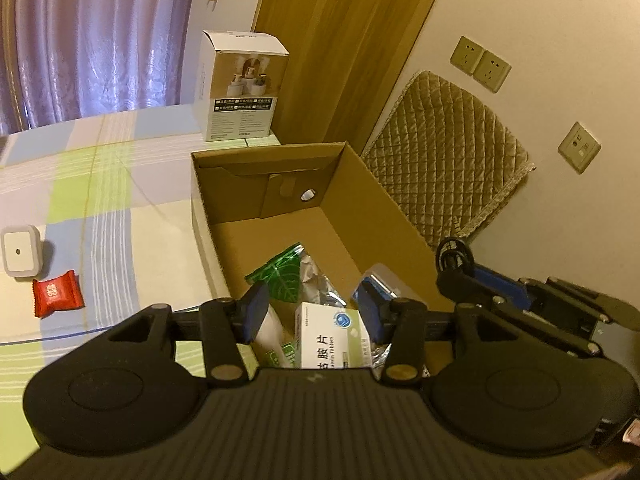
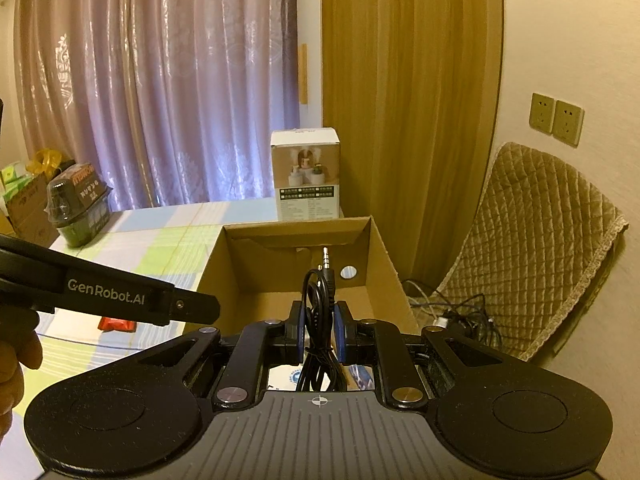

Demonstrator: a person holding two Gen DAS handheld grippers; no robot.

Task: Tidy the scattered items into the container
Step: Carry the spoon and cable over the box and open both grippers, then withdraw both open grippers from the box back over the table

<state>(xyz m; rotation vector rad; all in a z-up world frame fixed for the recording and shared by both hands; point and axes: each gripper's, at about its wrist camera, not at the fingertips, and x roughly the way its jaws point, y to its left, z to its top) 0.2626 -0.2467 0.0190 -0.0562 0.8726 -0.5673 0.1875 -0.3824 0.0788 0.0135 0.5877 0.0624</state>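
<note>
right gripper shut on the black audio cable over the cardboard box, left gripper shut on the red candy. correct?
Not quite. The left gripper is open and holds nothing; the red candy lies on the checked cloth beside the cardboard box, as the left wrist view shows. The right gripper is indeed shut on the black audio cable.

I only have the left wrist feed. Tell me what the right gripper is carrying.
Observer: The right gripper is shut on a coiled black audio cable, jack plug pointing up.
Operator: Give me its position relative to the cardboard box.
Observer: It is at the near end of the cardboard box, fingers aimed into it.
Operator: Report anything else on the bed I can't see.
Observer: A dark plastic-wrapped container stands at the far left edge.
</note>
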